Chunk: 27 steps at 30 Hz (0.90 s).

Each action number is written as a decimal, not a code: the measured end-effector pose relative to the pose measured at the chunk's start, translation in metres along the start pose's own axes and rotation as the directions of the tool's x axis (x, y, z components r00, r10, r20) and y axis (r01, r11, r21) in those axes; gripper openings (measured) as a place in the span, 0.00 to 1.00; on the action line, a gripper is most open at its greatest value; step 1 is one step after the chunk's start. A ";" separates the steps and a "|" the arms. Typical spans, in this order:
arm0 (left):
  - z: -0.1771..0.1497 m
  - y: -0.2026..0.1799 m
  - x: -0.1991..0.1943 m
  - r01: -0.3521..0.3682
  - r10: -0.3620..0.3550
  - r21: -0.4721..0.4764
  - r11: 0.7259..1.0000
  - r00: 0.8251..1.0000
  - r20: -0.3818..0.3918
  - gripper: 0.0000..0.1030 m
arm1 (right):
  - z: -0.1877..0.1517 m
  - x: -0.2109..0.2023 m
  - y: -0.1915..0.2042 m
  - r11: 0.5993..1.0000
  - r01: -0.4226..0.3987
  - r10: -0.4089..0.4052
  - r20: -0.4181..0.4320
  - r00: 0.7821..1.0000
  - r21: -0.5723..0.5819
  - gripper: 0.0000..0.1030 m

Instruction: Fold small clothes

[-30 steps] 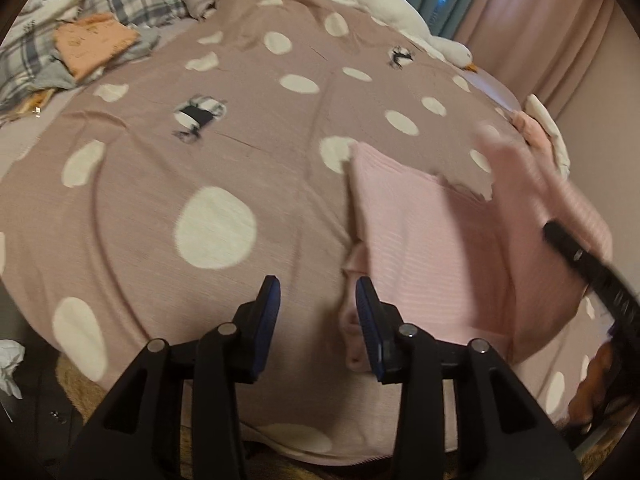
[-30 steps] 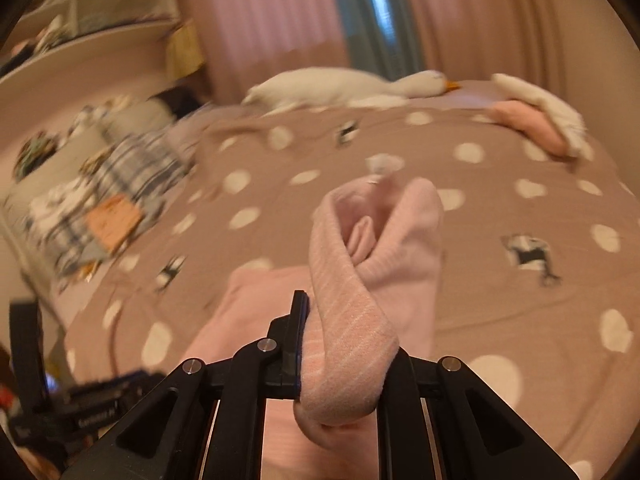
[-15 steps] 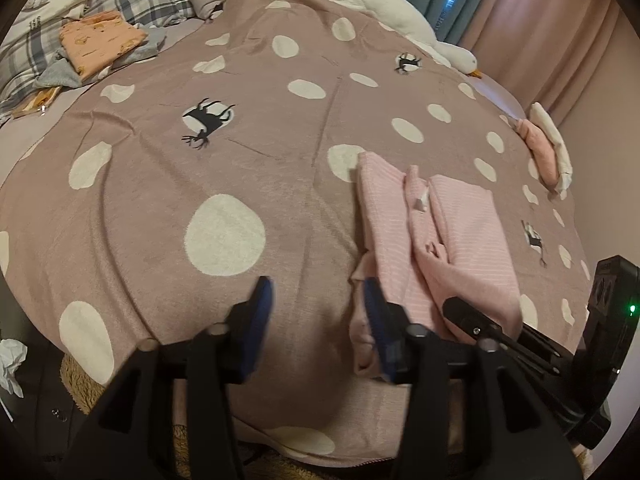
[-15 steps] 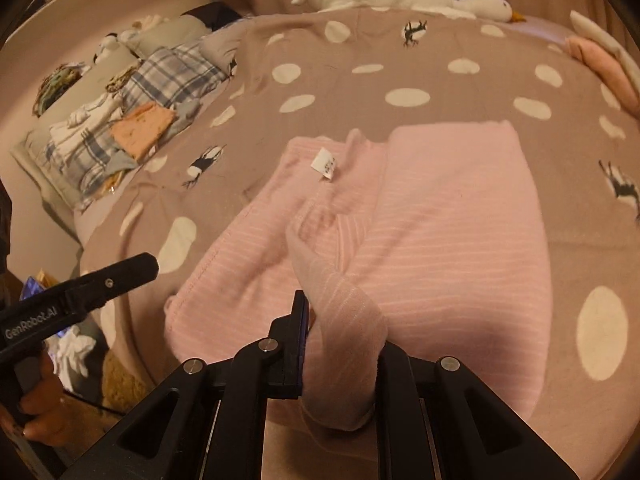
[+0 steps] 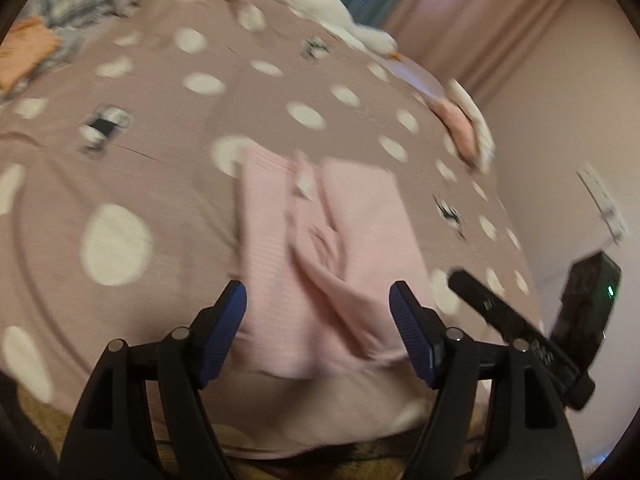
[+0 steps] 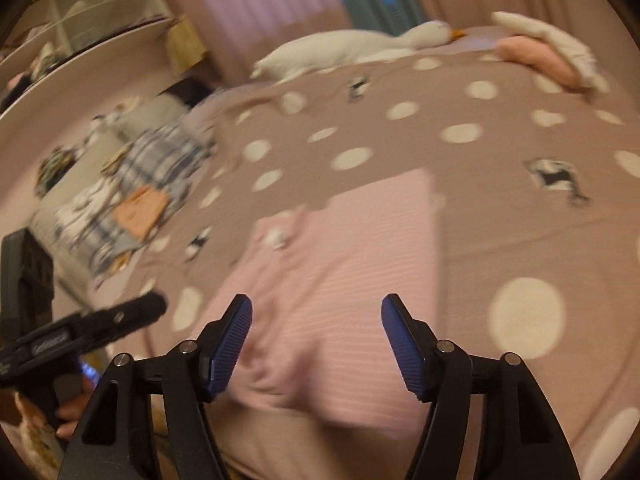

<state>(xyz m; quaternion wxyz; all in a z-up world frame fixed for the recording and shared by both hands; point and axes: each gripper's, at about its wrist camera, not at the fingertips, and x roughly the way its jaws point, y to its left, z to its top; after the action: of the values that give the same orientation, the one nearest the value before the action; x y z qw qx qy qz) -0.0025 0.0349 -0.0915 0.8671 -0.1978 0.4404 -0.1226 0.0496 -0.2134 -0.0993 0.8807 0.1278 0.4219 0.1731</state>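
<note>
A pink striped garment [image 5: 316, 248] lies partly folded on the spotted bedspread [image 5: 160, 128], its two side panels folded toward the middle with a white label near the top. It also shows in the right wrist view [image 6: 344, 276]. My left gripper [image 5: 318, 320] is open and empty, just above the garment's near edge. My right gripper [image 6: 316, 332] is open and empty over the garment's near part. The right gripper's body [image 5: 516, 320] shows at the right in the left wrist view, and the left gripper's body [image 6: 80, 328] at the left in the right wrist view.
A white goose plush [image 6: 352, 50] lies at the far end of the bed. A pink and white folded pile [image 6: 548, 56] sits at the far right edge. Plaid bedding with an orange garment [image 6: 140, 208] lies to the left. The bed's near edge is just below the grippers.
My right gripper has let go of the pink sleeve and opened; the sleeve now lies on the garment. My left gripper has opened wider and moved right over the garment.
</note>
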 end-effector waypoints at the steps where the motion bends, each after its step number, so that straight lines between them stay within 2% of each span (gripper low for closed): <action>1: -0.002 -0.004 0.007 0.013 -0.013 0.009 1.000 1.000 -0.023 0.72 | 0.001 0.001 -0.005 1.000 0.008 -0.008 0.000 1.000 0.016 0.65; 6: -0.008 -0.017 0.050 0.064 -0.059 0.026 0.998 0.988 -0.142 0.72 | -0.002 0.005 -0.021 0.996 0.056 -0.055 -0.016 0.998 0.067 0.65; 10: -0.002 -0.019 0.074 0.081 -0.078 0.013 0.997 0.984 -0.157 0.69 | -0.005 0.011 -0.023 0.996 0.070 -0.067 -0.039 0.997 0.061 0.65; 12: 0.004 -0.020 0.083 0.054 -0.050 0.024 0.998 0.989 -0.142 0.55 | -0.007 0.013 -0.025 0.996 0.072 -0.070 -0.050 0.996 0.057 0.65; 14: 0.008 -0.018 0.089 0.055 -0.051 0.028 0.998 0.989 -0.137 0.31 | -0.009 0.014 -0.028 0.995 0.080 -0.076 -0.060 0.995 0.057 0.65; 15: 0.010 -0.016 0.094 0.053 -0.050 0.022 0.998 0.988 -0.145 0.24 | -0.010 0.016 -0.029 0.995 0.082 -0.078 -0.067 0.995 0.059 0.65; 16: 0.011 -0.014 0.095 0.055 -0.052 0.016 0.998 0.988 -0.142 0.11 | -0.010 0.017 -0.029 0.995 0.083 -0.079 -0.074 0.994 0.059 0.65; 20: 0.014 -0.014 0.081 0.044 -0.041 0.029 0.999 0.994 -0.100 0.09 | -0.012 0.021 -0.031 0.993 0.101 -0.095 -0.091 0.991 0.062 0.65; 23: 0.019 -0.022 0.058 0.014 -0.011 0.082 0.996 1.000 -0.029 0.09 | -0.012 0.021 -0.030 0.994 0.096 -0.090 -0.098 0.991 0.054 0.65; 27: 0.026 -0.028 0.027 -0.020 0.012 0.155 0.988 0.998 0.057 0.09 | -0.013 0.020 -0.022 0.997 0.079 -0.076 -0.094 0.993 0.026 0.65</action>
<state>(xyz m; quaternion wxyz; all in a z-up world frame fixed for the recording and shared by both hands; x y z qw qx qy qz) 0.0330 0.0061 -0.0842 0.8928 -0.1294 0.4066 -0.1440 0.0556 -0.2241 -0.1298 0.8643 0.1160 0.4695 0.1384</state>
